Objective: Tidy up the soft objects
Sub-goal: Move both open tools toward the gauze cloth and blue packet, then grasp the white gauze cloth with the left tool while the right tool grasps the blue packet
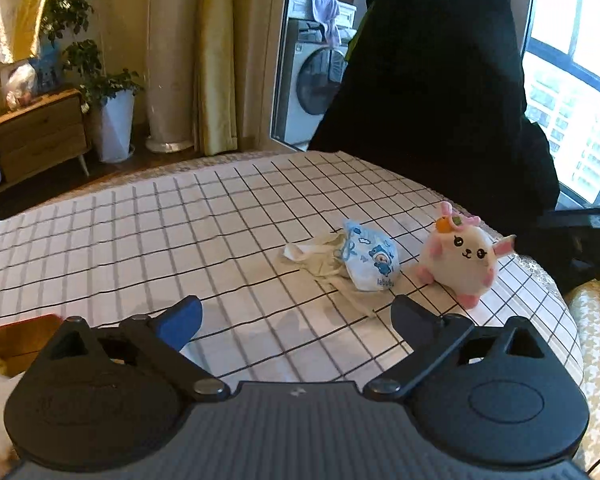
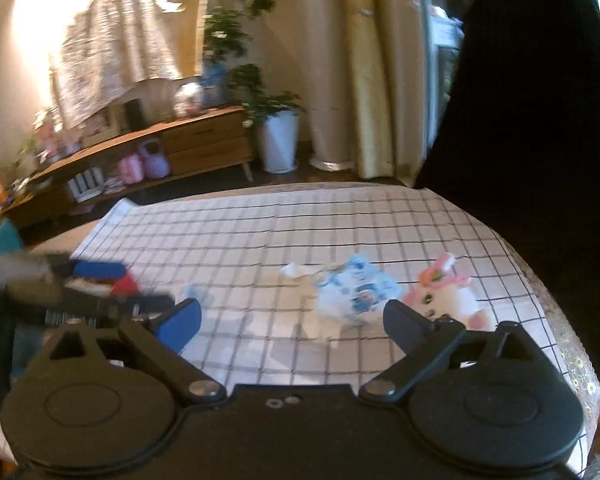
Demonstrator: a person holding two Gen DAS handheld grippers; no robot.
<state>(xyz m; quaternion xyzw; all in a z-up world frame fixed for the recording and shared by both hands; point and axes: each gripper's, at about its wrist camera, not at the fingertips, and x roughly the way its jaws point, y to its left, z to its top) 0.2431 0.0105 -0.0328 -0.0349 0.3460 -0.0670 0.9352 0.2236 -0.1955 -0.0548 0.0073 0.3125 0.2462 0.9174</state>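
A white and pink plush bunny (image 1: 462,259) stands upright on the checked tablecloth (image 1: 180,232) near its right edge. Just left of it lies a blue and white soft pouch (image 1: 370,258) printed with a cartoon figure, resting on a crumpled white cloth (image 1: 320,258). My left gripper (image 1: 296,320) is open and empty, short of the pouch. The right wrist view is blurred: the pouch (image 2: 356,294) and the bunny (image 2: 446,300) lie just beyond my right gripper (image 2: 294,322), which is open with nothing between its fingers.
A person in black (image 1: 432,80) stands at the table's far right. A cardboard box (image 1: 16,340) sits at the lower left edge. The other gripper (image 2: 88,284), blurred, shows at the left. A wooden sideboard (image 2: 172,144), potted plants (image 2: 278,136) and a washing machine (image 1: 316,80) stand behind the table.
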